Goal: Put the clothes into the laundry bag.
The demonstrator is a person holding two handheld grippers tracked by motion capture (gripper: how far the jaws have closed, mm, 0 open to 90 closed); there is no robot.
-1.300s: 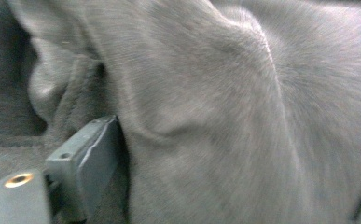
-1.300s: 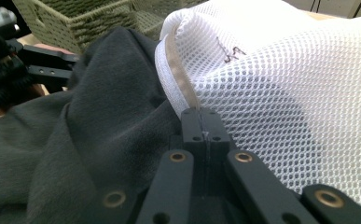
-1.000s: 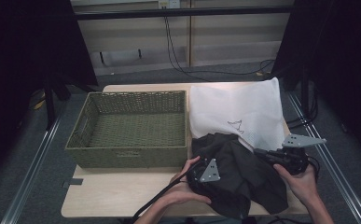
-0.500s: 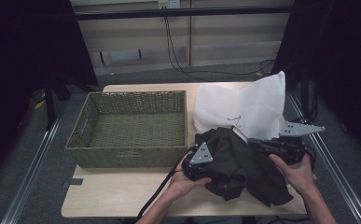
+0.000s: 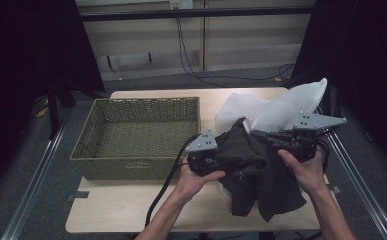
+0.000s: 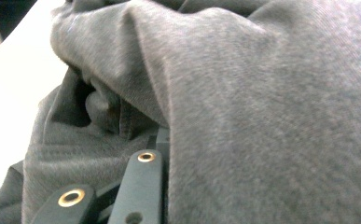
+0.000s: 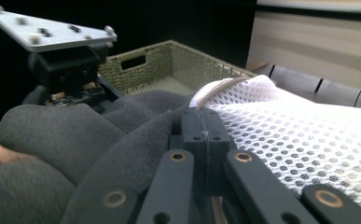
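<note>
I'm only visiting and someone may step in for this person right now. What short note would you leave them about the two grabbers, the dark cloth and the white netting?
Left gripper: its jaws have just been closing on a fold of the dark grey garment, which lies draped over them.
Right gripper: shut on the edge of the white mesh bag, beside the garment.
Things: garment and bag are lifted together over the right half of the table; the wicker basket stands at left with nothing in it.
Done: both pieces gripped and raised.
Left: probably getting the garment into the bag; its mouth is not visibly open yet.
</note>
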